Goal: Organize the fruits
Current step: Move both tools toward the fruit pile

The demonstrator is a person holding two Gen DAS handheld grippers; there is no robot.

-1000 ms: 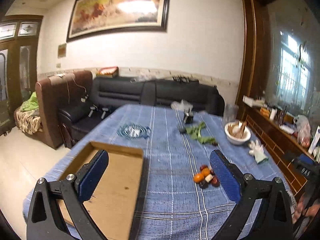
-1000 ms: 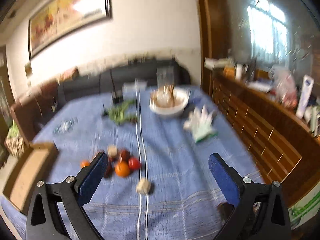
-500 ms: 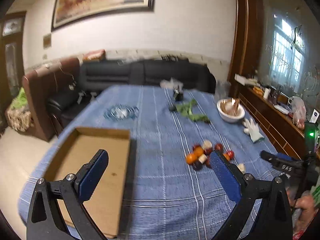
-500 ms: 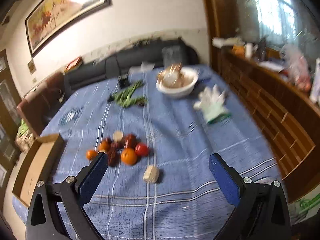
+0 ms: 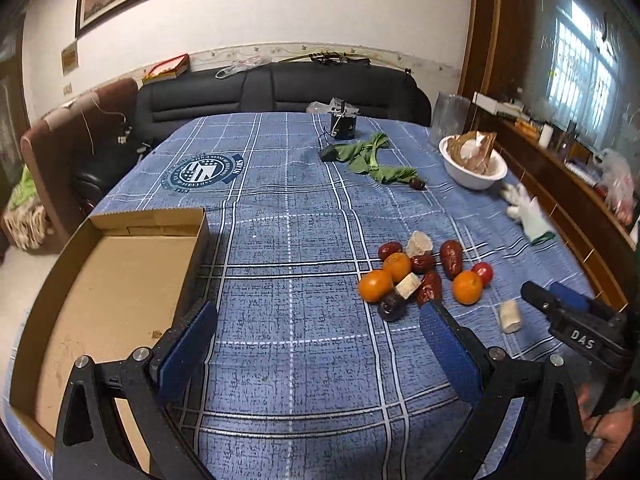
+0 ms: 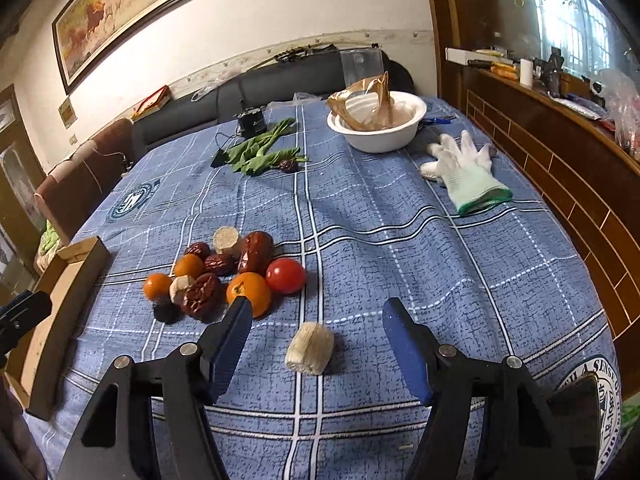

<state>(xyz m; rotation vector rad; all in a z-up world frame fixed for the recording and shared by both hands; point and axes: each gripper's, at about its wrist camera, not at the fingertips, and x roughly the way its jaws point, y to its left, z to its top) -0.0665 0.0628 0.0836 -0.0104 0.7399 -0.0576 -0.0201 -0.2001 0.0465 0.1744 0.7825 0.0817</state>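
Blue-padded right gripper jaws closing, lower than before over pale chunk.

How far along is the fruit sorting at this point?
Nothing is sorted yet: the cardboard box is empty and the fruit pile sits on the tablecloth. The right gripper, jaws closing, straddles the lone pale piece without touching it. The left gripper holds nothing. All the moving remains.

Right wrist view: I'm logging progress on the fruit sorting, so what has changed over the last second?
Both grippers have come down toward the table. The right gripper now frames the lone pale cylinder piece; its jaws are closing, pads not yet touching it. The left gripper remains wide open and empty, nearer the cardboard box. Nothing was grasped or released. The fruit pile, white bowl and glove lie unmoved.
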